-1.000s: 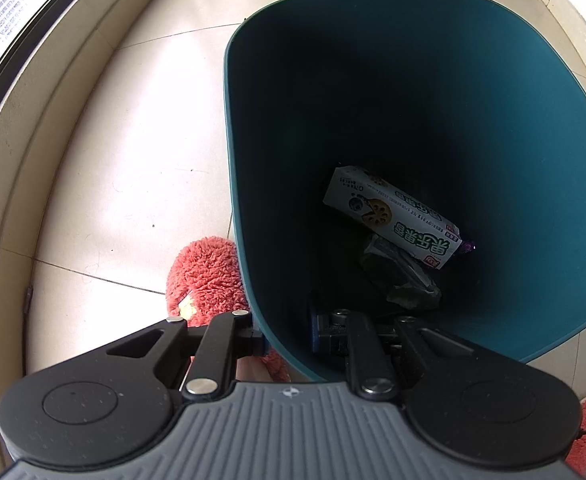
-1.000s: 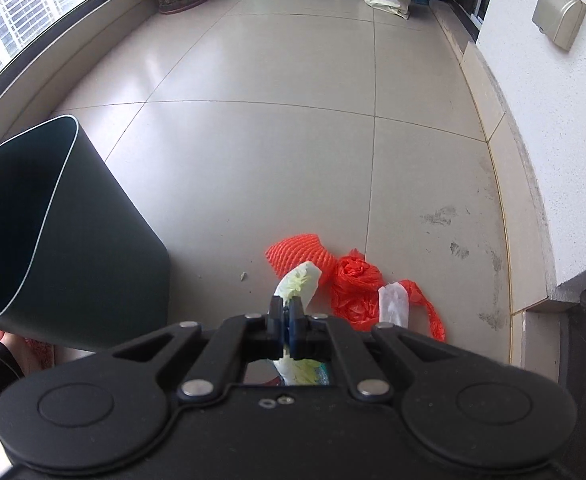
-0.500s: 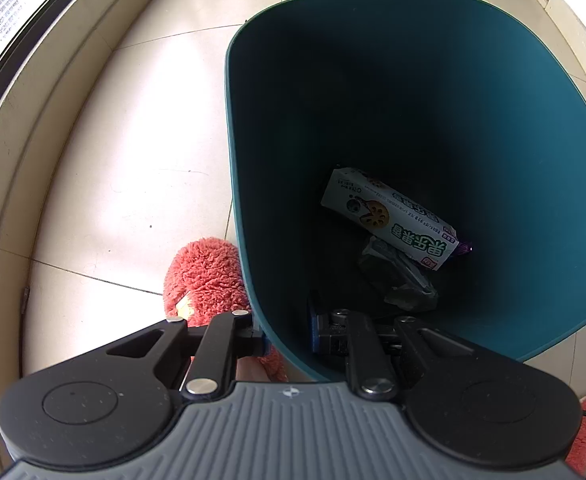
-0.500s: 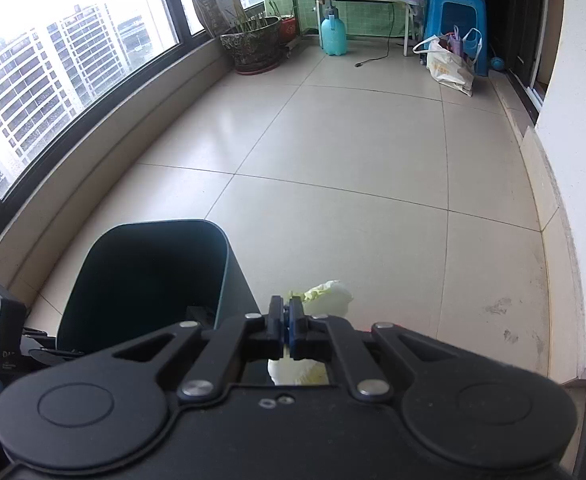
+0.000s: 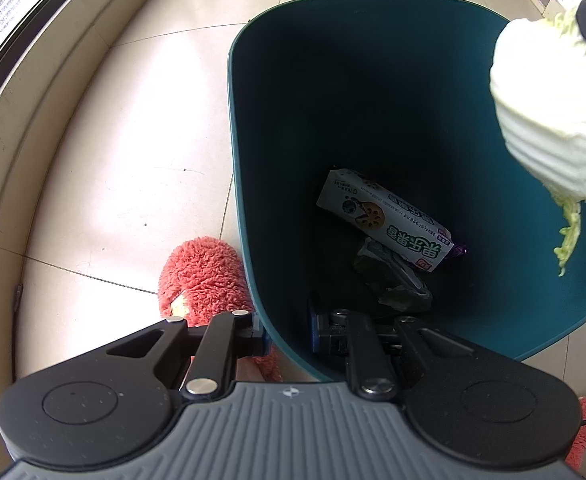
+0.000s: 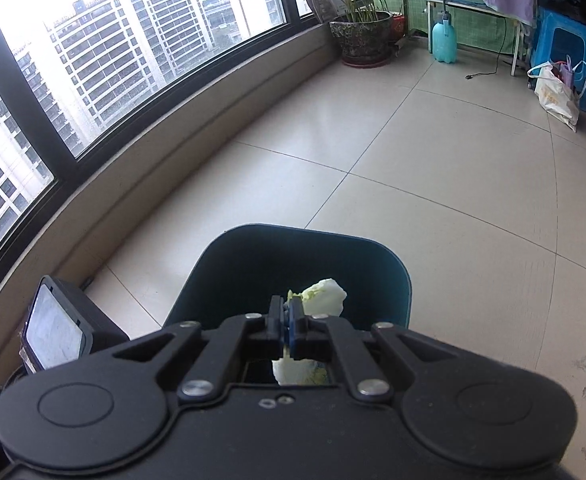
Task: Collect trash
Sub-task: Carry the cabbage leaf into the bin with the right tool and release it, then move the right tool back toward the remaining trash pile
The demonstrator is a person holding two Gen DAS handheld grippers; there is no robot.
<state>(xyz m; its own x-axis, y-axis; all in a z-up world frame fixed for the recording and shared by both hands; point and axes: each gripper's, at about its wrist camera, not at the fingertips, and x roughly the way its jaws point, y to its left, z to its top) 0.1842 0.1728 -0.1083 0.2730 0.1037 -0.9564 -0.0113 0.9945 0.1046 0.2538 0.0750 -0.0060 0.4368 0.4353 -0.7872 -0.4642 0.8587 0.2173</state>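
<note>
My left gripper [image 5: 289,338] is shut on the near rim of the dark teal bin [image 5: 235,128], one finger outside the wall and one inside. At the bin's bottom lie a white snack packet [image 5: 385,224] and a dark crumpled wrapper [image 5: 393,280]. My right gripper [image 6: 287,316] is shut on a pale cabbage leaf [image 6: 325,296]. In the left wrist view the cabbage leaf [image 5: 553,112] hangs over the bin's right side, its frayed green tip pointing down. The bin [image 6: 253,272] sits right below the right gripper.
A pink fluffy slipper [image 5: 201,276] lies against the bin's left side. A curved window ledge [image 6: 153,184] runs along the left. Far off stand a plant pot [image 6: 363,40], a blue spray bottle [image 6: 445,42], a blue stool [image 6: 565,40] and a white bag [image 6: 557,96].
The right gripper has carried the cabbage leaf up from the floor by the red trash to above the bin, so the leaf now shows in the left wrist view. The left gripper kept still.
</note>
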